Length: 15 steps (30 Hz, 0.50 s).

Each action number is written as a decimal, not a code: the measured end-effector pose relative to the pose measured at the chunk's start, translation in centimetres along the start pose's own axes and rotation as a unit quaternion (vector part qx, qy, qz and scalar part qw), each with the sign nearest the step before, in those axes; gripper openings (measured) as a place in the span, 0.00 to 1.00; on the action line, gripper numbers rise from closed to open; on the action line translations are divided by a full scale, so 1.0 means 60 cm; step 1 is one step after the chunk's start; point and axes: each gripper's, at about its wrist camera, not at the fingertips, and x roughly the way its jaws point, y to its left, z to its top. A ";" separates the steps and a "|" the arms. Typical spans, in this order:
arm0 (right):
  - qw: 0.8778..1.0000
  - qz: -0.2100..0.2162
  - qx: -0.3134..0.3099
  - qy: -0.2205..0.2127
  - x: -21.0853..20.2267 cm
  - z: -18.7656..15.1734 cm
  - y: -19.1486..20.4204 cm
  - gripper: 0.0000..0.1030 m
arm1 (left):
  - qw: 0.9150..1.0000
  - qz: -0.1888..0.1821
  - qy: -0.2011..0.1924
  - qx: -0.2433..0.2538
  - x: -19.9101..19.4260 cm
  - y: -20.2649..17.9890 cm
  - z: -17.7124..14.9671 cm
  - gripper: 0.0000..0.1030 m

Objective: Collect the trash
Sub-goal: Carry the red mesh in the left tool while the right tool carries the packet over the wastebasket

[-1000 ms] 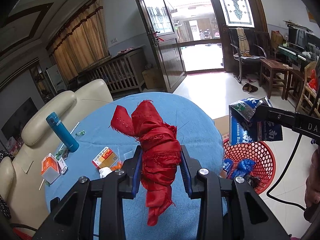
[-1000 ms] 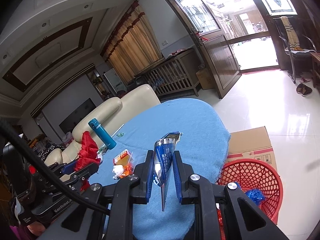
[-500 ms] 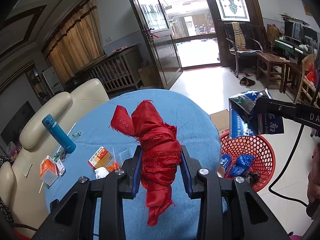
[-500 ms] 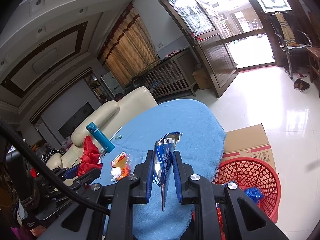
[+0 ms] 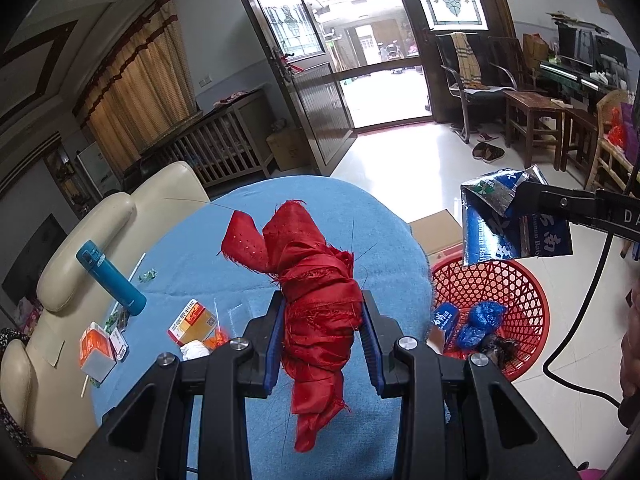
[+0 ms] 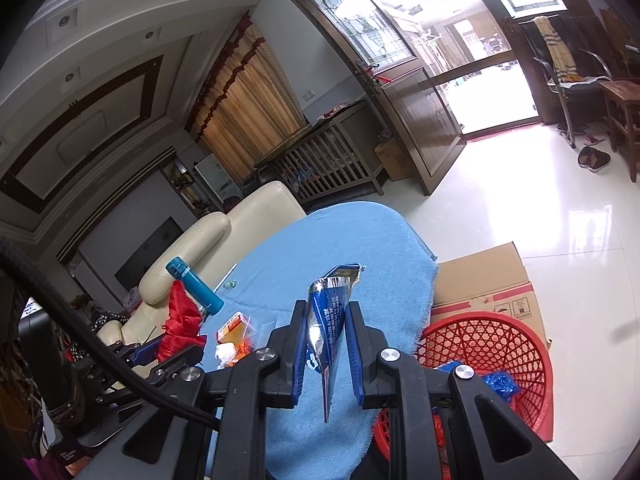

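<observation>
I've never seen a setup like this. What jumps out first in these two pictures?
The eye goes first to the crumpled red satin cloth, bunched between the black fingers of the left tool above the table's blue cloth. Next comes the flattened blue and silver foil packet, pinched in the right tool. To the right, on the shiny floor beside the table, stands a red plastic mesh basket with blue wrappers already inside.

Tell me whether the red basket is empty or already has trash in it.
Not empty. The red basket on the floor beside the table already holds crumpled blue wrappers and some dark scraps at its bottom.
</observation>
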 end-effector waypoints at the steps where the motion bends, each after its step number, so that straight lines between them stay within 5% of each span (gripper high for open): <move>1: 1.000 0.000 0.002 0.000 -0.001 0.001 -0.003 0.19 | 1.000 0.000 0.000 0.002 0.001 -0.003 0.001 0.36; 15: 0.999 -0.006 0.031 -0.022 -0.030 0.015 -0.044 0.19 | 0.999 -0.004 -0.002 0.033 0.002 -0.047 0.015 0.36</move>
